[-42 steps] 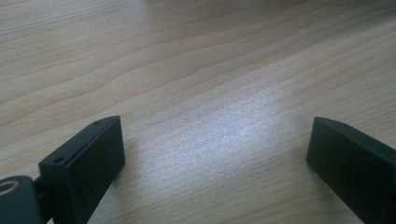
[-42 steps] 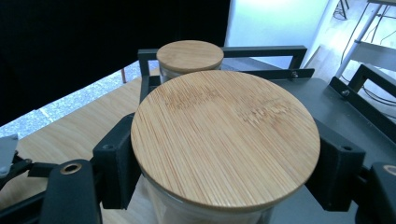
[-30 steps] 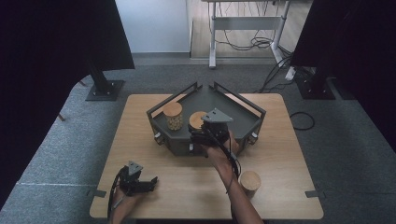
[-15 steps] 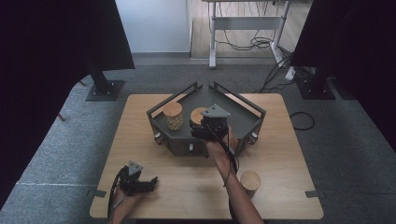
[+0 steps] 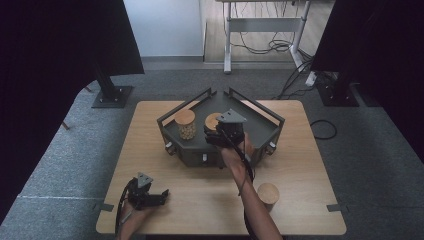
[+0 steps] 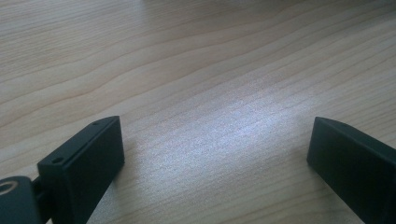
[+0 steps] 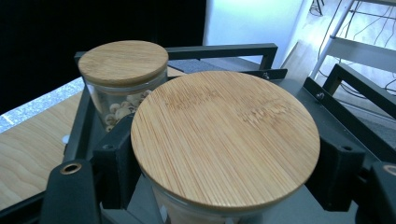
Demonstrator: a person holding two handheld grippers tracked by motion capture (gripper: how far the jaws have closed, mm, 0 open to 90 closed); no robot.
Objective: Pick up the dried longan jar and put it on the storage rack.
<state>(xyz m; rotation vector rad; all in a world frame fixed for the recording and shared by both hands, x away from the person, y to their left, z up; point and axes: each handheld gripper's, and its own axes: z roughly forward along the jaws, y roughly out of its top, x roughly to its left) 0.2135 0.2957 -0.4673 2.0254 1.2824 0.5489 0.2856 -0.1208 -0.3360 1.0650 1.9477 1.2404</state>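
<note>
Wooden table; right hand-held gripper clamps lidded jar.

The right gripper reaches over the tray, jaws clamped; the left gripper rests well short of it, jaws apart.

Bamboo-lidded glass jar — upright, gripped

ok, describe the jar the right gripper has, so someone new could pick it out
Start at the dark tray in the middle of the wooden table. Two glass jars with bamboo lids stand in it; take the right-hand jar, beside the cereal jar at the tray's left. It is the one clamped between the black jaws of the right gripper; a third jar stands outside the tray.
</note>
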